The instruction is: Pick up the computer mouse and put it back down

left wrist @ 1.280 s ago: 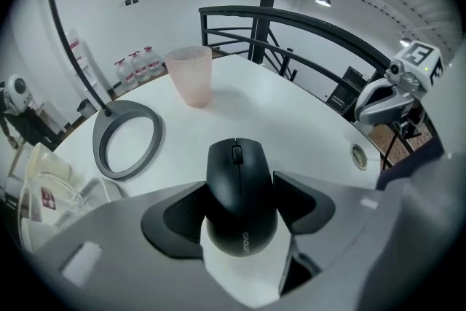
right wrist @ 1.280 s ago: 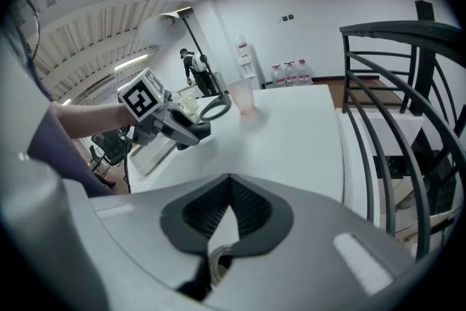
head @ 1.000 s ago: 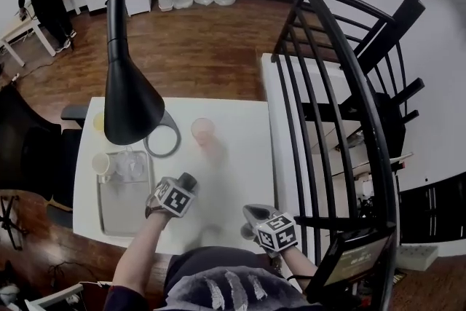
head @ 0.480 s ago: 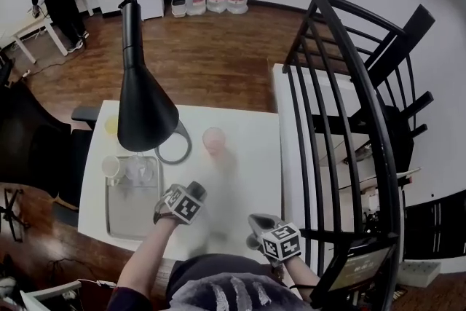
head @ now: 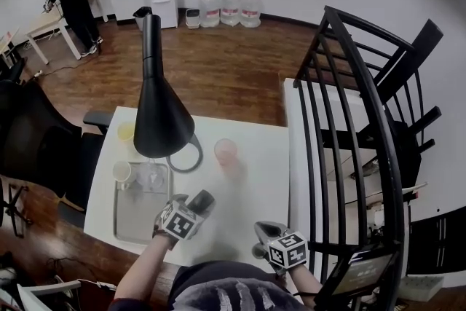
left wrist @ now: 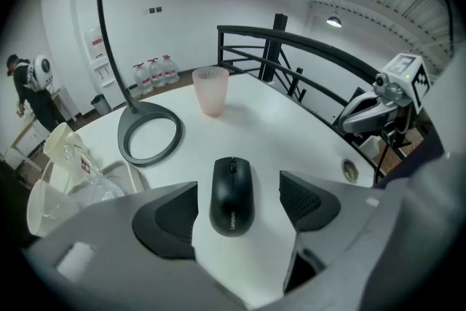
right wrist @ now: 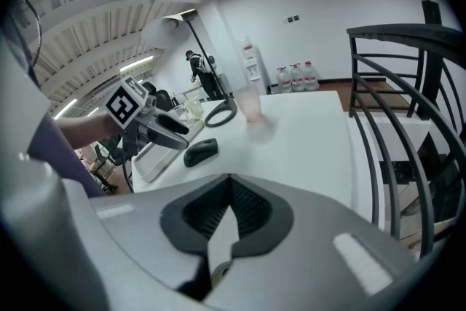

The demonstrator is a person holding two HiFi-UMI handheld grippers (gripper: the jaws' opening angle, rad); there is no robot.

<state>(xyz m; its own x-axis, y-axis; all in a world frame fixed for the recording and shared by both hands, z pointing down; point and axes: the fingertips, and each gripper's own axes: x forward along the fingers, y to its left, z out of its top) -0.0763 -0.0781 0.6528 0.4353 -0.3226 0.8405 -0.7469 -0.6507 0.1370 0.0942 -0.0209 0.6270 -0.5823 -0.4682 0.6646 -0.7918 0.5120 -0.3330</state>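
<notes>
The computer mouse [left wrist: 231, 206] lies flat on the white surface [left wrist: 291, 138], its tail end towards you, right in the gap between the two pads of your left hand-held gripper [left wrist: 239, 187]. That gripper is released: its jaws have just been opening, and a strip of bare surface shows on each side of the mouse, so neither pad touches it. Judging from that, the mouse looks set down, and the step in hand is to get clear of it cleanly. Draw the left hand-held gripper straight up and back along its own line, holding the jaws at this width until the pads are above the top of the mouse. A sideways drift now could clip its flank and push it askew. Do not swing forward either, since the pink cup [left wrist: 210, 89] and the lamp's ring base [left wrist: 149, 133] stand beyond the mouse. Your right hand-held gripper [right wrist: 229, 211] is clenched on nothing, pads together, and sits well off to the side near the edge of the surface. Leave it parked there so that it cannot cross the left one's path.
</notes>
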